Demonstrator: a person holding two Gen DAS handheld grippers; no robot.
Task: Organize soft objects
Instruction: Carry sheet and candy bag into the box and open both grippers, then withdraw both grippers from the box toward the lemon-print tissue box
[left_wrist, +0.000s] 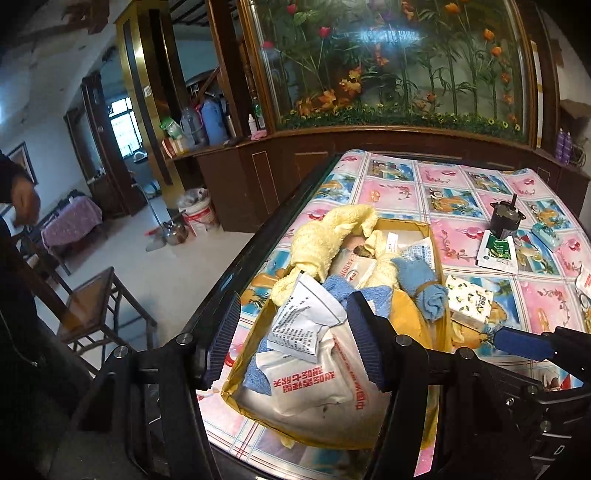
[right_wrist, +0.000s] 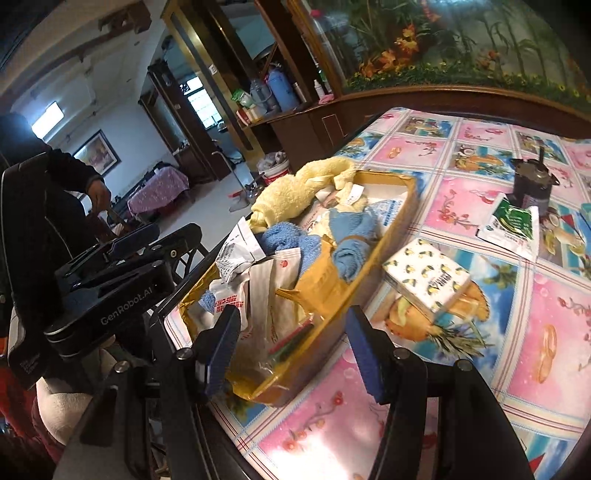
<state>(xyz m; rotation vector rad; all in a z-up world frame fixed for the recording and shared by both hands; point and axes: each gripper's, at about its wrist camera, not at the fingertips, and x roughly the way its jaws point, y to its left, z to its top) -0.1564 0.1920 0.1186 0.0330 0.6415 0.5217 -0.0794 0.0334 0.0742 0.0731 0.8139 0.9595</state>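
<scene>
Left wrist view is showing both tools, left (left_wrist: 291, 339) and right (right_wrist: 291, 347), hanging open and empty over the full yellow box (left_wrist: 236, 373). Judging by this, the next move is calling for gripping the lemon-print tissue pack (right_wrist: 424, 277) lying beside it on the tabletop (right_wrist: 461, 387).

A lived-in home. A bench under a flowery plastic cloth (left_wrist: 461, 206) stands before a dark wood cabinet whose glass panel (left_wrist: 388, 62) holds artificial flowers. Bottles and a blue thermos (left_wrist: 211, 123) crowd a shelf; a wooden chair (left_wrist: 96, 306) and a framed picture (right_wrist: 96, 151) show beyond.
</scene>
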